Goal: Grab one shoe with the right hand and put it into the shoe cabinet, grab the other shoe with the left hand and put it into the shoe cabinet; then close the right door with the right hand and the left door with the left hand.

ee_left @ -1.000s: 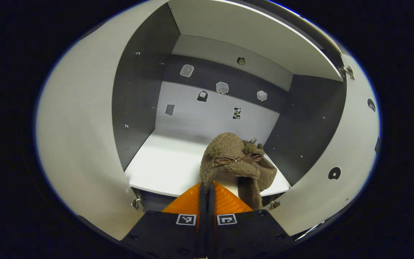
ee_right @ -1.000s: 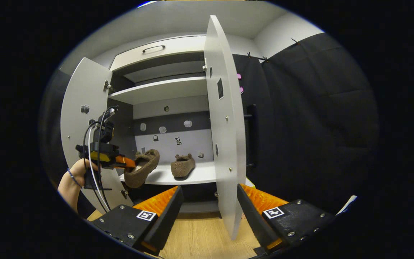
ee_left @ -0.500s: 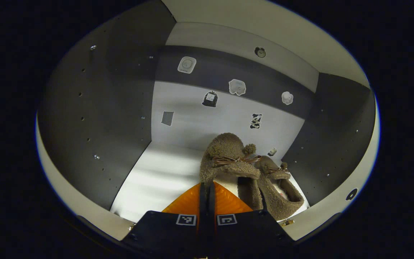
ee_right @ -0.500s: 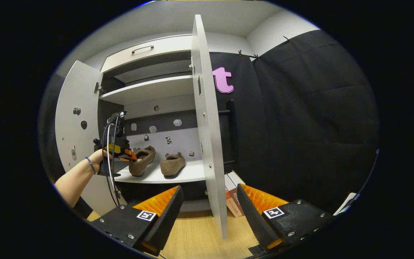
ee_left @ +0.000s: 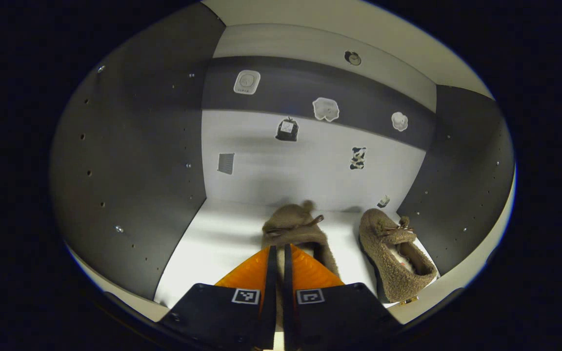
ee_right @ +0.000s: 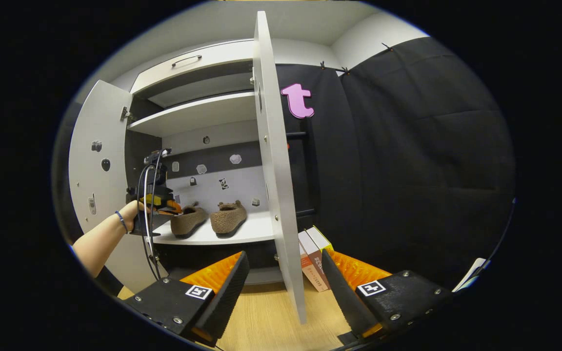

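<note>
Fingers of the left gripper [ee_left: 277,273] in the left gripper view are pressed nearly together on the heel of a brown fuzzy shoe [ee_left: 293,229], which lies on the white shelf [ee_left: 212,243] of the shoe cabinet; the second shoe [ee_left: 395,253] rests to its right, apart from it. Right gripper view, from outside, shows the right gripper [ee_right: 281,278] spread wide with nothing between its fingers, the right door [ee_right: 273,165] edge-on, the left door [ee_right: 93,170] swung out, books [ee_right: 312,256] on the wooden floor [ee_right: 261,317].
</note>
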Available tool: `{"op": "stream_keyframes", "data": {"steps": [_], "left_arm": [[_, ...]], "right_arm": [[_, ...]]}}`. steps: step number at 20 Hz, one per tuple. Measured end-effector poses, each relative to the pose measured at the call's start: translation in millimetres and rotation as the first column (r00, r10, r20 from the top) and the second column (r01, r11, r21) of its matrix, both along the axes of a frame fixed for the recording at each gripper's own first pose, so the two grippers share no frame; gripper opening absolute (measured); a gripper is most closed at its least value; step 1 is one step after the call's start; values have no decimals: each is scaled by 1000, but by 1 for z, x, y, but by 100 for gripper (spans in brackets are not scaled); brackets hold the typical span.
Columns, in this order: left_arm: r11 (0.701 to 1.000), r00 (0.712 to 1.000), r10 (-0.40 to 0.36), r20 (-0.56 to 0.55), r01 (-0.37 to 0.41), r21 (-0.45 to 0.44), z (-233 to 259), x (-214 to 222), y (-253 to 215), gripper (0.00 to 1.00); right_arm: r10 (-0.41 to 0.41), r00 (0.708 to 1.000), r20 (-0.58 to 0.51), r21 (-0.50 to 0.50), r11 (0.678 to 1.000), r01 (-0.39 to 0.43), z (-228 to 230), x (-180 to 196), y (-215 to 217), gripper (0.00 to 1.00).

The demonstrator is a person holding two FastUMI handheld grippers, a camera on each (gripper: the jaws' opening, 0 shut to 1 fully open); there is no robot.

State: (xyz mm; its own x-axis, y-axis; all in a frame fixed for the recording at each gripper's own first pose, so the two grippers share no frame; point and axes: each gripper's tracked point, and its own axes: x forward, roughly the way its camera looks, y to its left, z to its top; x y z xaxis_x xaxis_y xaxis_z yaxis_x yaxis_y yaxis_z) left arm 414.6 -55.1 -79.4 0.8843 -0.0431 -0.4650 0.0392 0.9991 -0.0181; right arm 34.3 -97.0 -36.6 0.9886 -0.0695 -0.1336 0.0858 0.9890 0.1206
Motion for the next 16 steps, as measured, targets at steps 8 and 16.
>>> {"op": "stream_keyframes", "data": {"steps": [8, 16], "left_arm": [[999, 977, -45, 209, 41, 23, 89, -57, -8, 74], [998, 939, -66, 337, 59, 33, 140, -153, -11, 92]], "right_arm": [[-14, 1000, -2, 16, 1000, 15, -2, 4, -11, 93], [-56, 998, -7, 17, 998, 56, -9, -5, -47, 92]]}}
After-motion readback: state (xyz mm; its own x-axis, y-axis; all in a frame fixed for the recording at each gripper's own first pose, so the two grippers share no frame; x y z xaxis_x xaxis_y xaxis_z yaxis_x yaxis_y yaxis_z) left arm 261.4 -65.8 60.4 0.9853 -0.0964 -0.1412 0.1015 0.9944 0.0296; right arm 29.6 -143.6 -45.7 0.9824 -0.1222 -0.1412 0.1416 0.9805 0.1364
